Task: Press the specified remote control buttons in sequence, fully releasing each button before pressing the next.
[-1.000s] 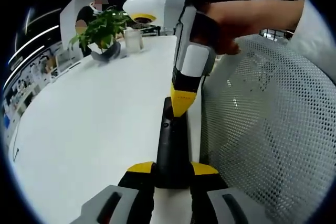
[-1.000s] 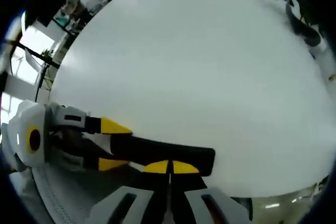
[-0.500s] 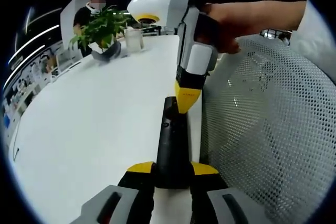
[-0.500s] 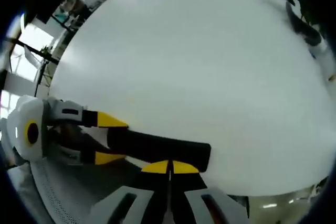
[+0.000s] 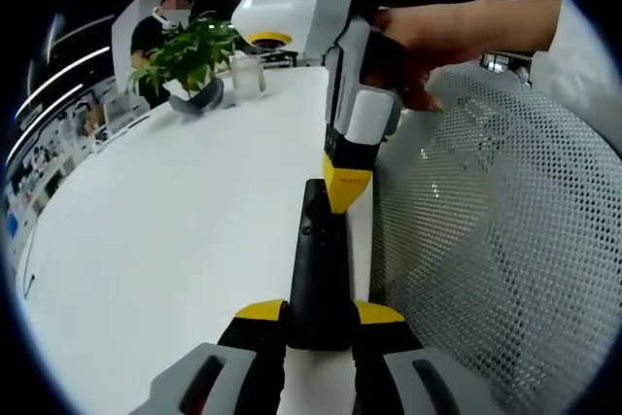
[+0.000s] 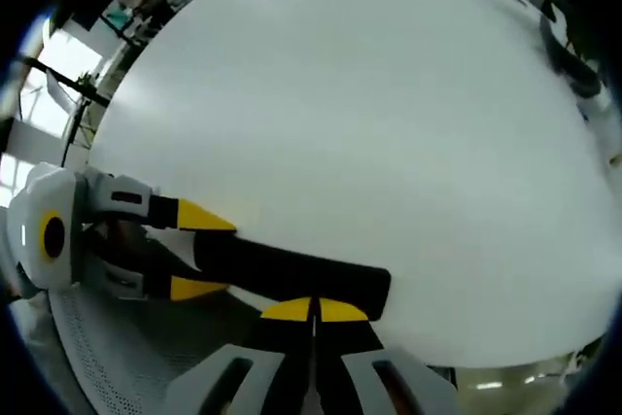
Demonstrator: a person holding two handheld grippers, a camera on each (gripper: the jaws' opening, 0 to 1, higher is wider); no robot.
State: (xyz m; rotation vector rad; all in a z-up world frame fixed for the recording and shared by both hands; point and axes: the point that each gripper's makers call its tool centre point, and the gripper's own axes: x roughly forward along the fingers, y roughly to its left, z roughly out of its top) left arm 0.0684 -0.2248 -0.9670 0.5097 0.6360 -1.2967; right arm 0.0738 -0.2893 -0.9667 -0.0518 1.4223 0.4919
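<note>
A long black remote [image 5: 317,250] lies over the white table's [image 5: 175,230] edge, its near end clamped by my left gripper [image 5: 319,313], which is shut on it. My right gripper [image 5: 346,190] comes down from above with its yellow tips together, resting on the far part of the remote near its right edge. In the right gripper view my right gripper [image 6: 313,310] is shut, its tips against the remote [image 6: 292,272]. There my left gripper [image 6: 194,252] holds the remote's left end. Which button is under the tip is hidden.
A white mesh chair back [image 5: 486,240] stands close on the right of the remote. A potted plant [image 5: 190,53] and a glass cup [image 5: 246,75] sit at the table's far end. A person's hand [image 5: 437,41] holds the right gripper. A dark object [image 6: 569,57] lies at the table's far side.
The right gripper's tip has shifted slightly along the remote toward its far end. The left gripper and the remote have stayed in place.
</note>
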